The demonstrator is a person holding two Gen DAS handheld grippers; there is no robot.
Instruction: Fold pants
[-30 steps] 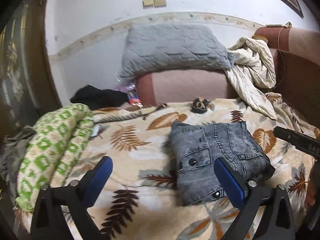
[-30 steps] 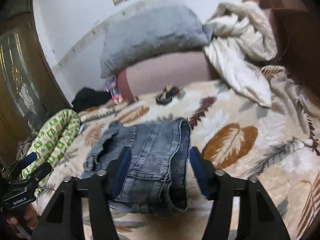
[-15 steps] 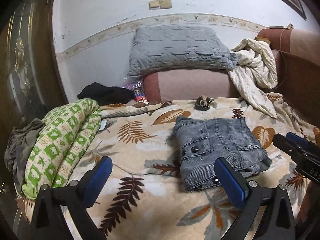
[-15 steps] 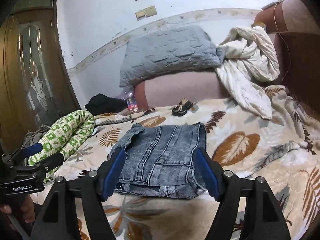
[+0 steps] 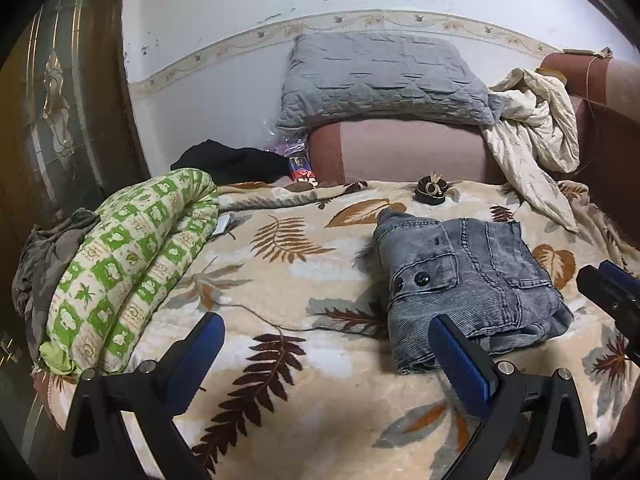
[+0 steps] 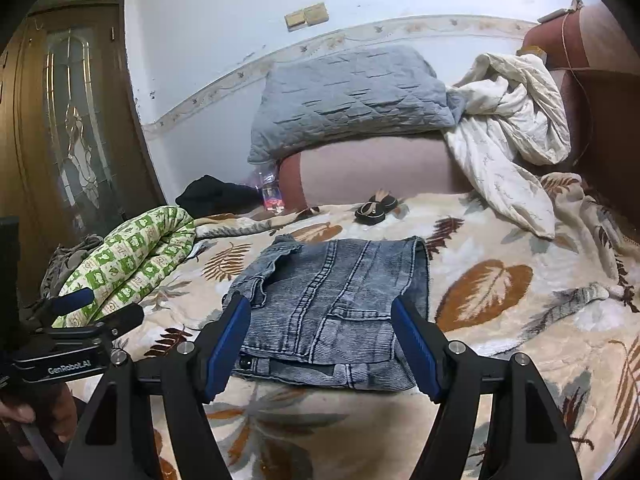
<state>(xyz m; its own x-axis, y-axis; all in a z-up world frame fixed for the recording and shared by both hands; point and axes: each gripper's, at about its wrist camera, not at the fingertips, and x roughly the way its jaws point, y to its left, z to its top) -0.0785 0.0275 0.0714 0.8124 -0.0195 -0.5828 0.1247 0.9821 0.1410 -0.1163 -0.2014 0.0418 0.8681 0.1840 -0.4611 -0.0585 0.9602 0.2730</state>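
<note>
Grey-blue denim pants (image 5: pixel 468 280) lie folded into a compact square on the leaf-patterned blanket (image 5: pixel 280 280). They also show in the right wrist view (image 6: pixel 336 312). My left gripper (image 5: pixel 324 340) is open and empty, held back from the pants, which lie ahead to its right. My right gripper (image 6: pixel 320 340) is open and empty, just in front of the near edge of the pants without touching them. The left gripper shows in the right wrist view (image 6: pixel 96 308), and the right gripper's tips show at the right edge of the left wrist view (image 5: pixel 608 284).
A rolled green-and-white quilt (image 5: pixel 132 276) lies at the left edge of the bed. A grey pillow (image 5: pixel 380 80) and a cream sheet (image 5: pixel 536 136) rest on the pink headboard. A small dark object (image 5: pixel 432 192) and black cloth (image 5: pixel 228 164) lie at the back. A wooden door (image 6: pixel 72 120) stands left.
Both grippers have pulled back and risen away from the pants. The right gripper, which was around the near fold a second ago, is now clear of it. The pants lie still.
</note>
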